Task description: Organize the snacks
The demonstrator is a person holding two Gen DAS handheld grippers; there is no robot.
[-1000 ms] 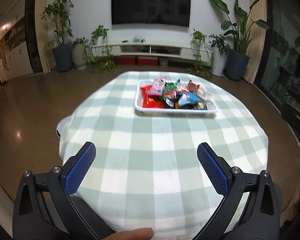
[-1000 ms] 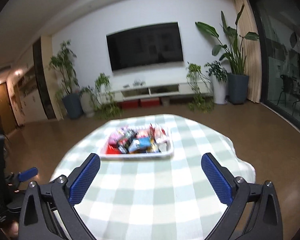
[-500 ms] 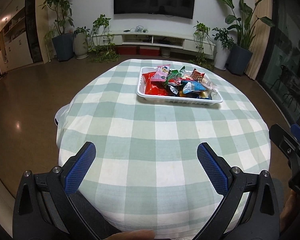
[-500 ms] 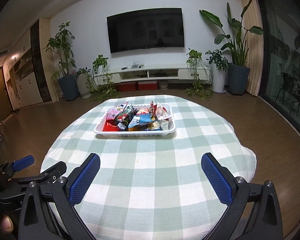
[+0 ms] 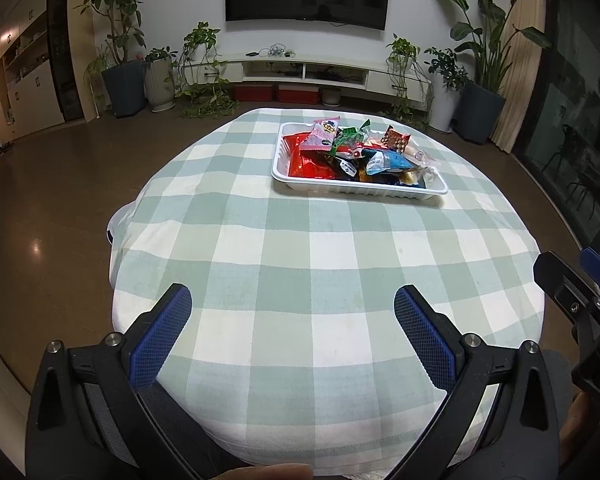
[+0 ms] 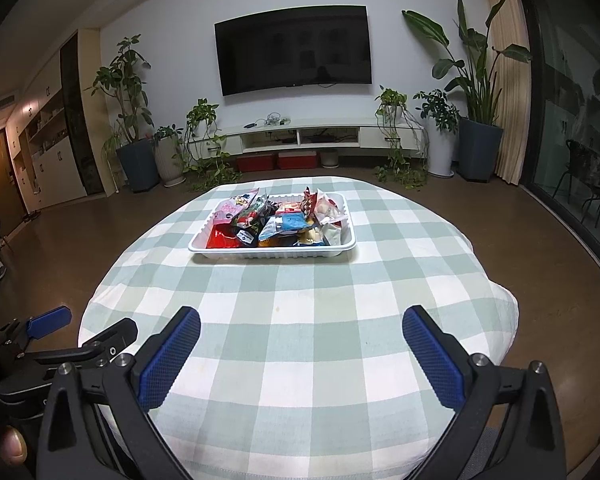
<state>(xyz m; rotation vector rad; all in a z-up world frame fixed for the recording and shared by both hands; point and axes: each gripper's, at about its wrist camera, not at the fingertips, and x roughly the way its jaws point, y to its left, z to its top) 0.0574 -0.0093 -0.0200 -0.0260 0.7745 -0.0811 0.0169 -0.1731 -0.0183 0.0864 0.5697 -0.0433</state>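
Observation:
A white tray (image 5: 356, 190) holds a heap of several snack packets (image 5: 352, 148) at the far side of a round table with a green and white check cloth (image 5: 300, 260). The tray (image 6: 272, 253) and the snack packets (image 6: 276, 220) also show in the right wrist view. My left gripper (image 5: 292, 320) is open and empty over the near edge of the table. My right gripper (image 6: 300, 344) is open and empty, also over the near edge. Both are well short of the tray.
The right gripper's body (image 5: 572, 300) shows at the right edge of the left wrist view, and the left gripper's body (image 6: 60, 344) at the left of the right wrist view. Brown floor (image 5: 60, 208) surrounds the table. A TV unit (image 6: 308, 136) and potted plants stand along the far wall.
Both grippers have moved forward and tilted down, so the table and tray fill more of each view. Each gripper has come into the other's view. Jaws stayed open.

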